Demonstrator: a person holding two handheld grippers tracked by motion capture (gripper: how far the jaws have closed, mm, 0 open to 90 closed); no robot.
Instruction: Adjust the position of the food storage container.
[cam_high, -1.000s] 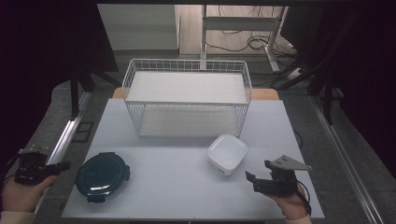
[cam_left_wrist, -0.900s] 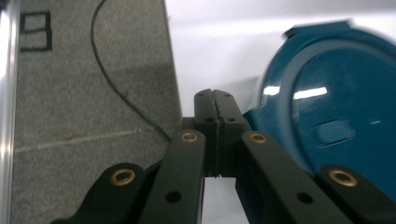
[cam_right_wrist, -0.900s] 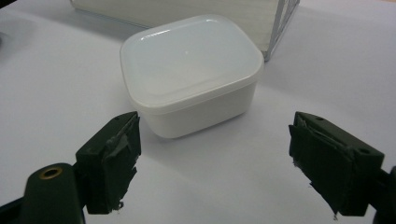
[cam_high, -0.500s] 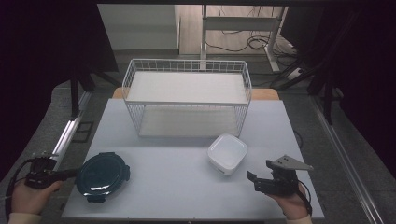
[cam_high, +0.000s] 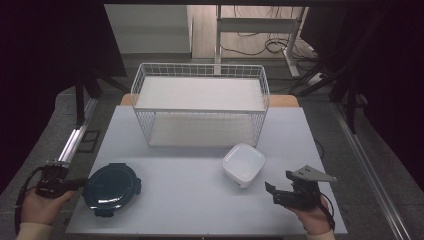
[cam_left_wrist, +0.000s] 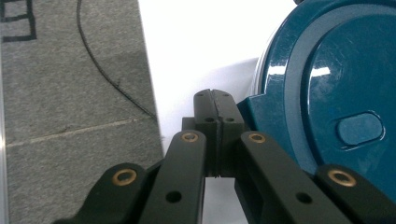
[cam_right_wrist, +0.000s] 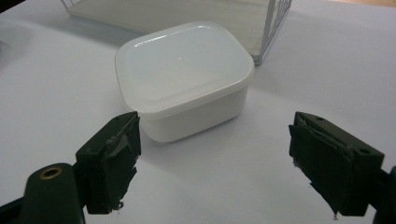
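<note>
A round dark-teal lidded container (cam_high: 111, 187) (cam_left_wrist: 327, 93) sits at the table's front left. My left gripper (cam_high: 80, 183) (cam_left_wrist: 215, 100) is shut with nothing between its jaws, its tips right beside the container's left rim clasp. A white square lidded tub (cam_high: 243, 164) (cam_right_wrist: 184, 77) stands right of centre. My right gripper (cam_high: 270, 191) (cam_right_wrist: 212, 156) is open just in front of the tub, short of touching it, its fingers (cam_right_wrist: 114, 151) spread wider than the tub's near corner.
A white wire basket (cam_high: 200, 107) stands at the back middle of the white table (cam_high: 200, 200). The left table edge runs beside grey floor with a thin cable (cam_left_wrist: 100, 65). A metal rail (cam_high: 75, 142) lies left of the table.
My left gripper has moved right and down toward the teal container, from off the table's left edge to its rim. The right gripper has held still.
</note>
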